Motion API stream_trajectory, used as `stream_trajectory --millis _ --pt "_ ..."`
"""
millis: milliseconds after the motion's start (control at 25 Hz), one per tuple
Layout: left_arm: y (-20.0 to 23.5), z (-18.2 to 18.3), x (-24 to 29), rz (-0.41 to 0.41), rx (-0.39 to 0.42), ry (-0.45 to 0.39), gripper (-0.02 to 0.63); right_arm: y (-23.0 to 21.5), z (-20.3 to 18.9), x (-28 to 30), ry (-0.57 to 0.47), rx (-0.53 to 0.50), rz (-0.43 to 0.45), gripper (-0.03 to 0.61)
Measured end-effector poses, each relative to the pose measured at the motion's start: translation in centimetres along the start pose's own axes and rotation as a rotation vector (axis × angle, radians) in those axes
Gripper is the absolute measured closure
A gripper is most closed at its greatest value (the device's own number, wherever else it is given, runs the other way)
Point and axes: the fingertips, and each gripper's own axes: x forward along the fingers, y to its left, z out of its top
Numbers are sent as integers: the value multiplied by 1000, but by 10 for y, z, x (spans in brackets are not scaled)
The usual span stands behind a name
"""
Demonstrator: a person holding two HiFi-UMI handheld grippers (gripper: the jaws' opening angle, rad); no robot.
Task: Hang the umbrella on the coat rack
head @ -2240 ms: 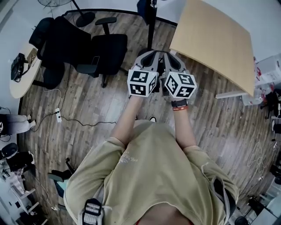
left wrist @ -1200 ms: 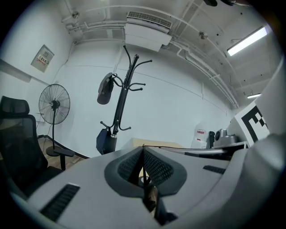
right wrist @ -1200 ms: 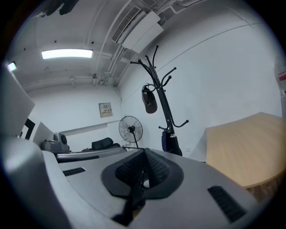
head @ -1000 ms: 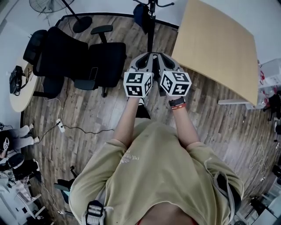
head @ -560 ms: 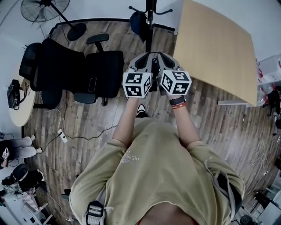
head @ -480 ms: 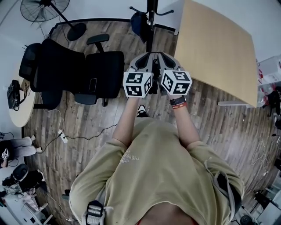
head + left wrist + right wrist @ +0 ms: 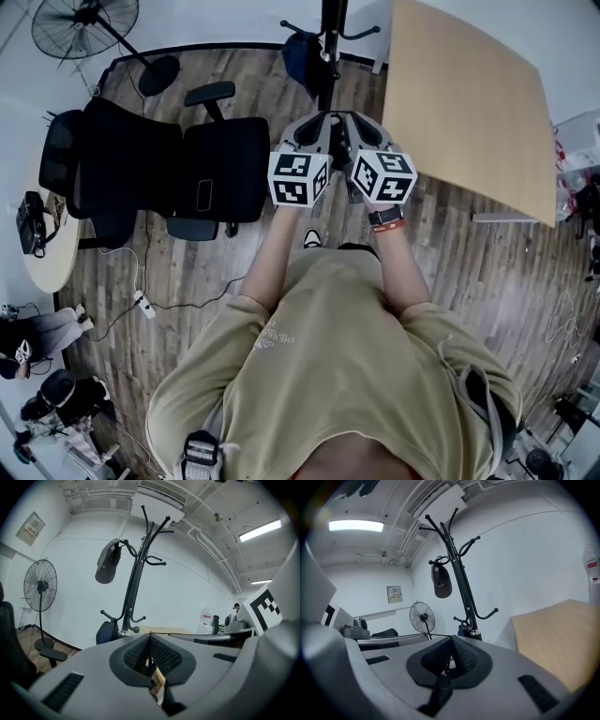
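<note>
The black coat rack (image 7: pixel 325 37) stands just ahead of both grippers, tall in the left gripper view (image 7: pixel 136 573) and the right gripper view (image 7: pixel 461 583). A dark cap (image 7: pixel 108 562) hangs from an upper hook, and a dark blue bag (image 7: pixel 302 52) hangs low on the pole. My left gripper (image 7: pixel 314 120) and right gripper (image 7: pixel 352 118) are side by side at chest height, pointing at the rack. Both are shut. A narrow dark strap (image 7: pixel 438 693) runs down from the right jaws, and a thin dark strip (image 7: pixel 150 657) sits in the left jaws. The umbrella's body is hidden under the grippers.
Black office chairs (image 7: pixel 187 159) stand to the left of the rack, with a floor fan (image 7: pixel 80 23) behind them. A wooden table (image 7: pixel 464 89) is close on the right. A cable and power strip (image 7: pixel 142 305) lie on the wood floor, beside a round table (image 7: pixel 42 220).
The person has walked toward the coat rack, which now stands nearer and taller in view. Both grippers have stayed shut and side by side.
</note>
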Motion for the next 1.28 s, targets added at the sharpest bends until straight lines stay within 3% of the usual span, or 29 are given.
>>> stream_trajectory --millis 360,640,1280 --pt "28 4 21 -24 -17 6 591 3 3 32 20 -38 -11 563" --pt "32 9 56 -29 9 22 591 -27 15 63 35 -32 14 563" --pt "57 22 115 2 -14 9 591 -60 35 111 33 -34 53 563"
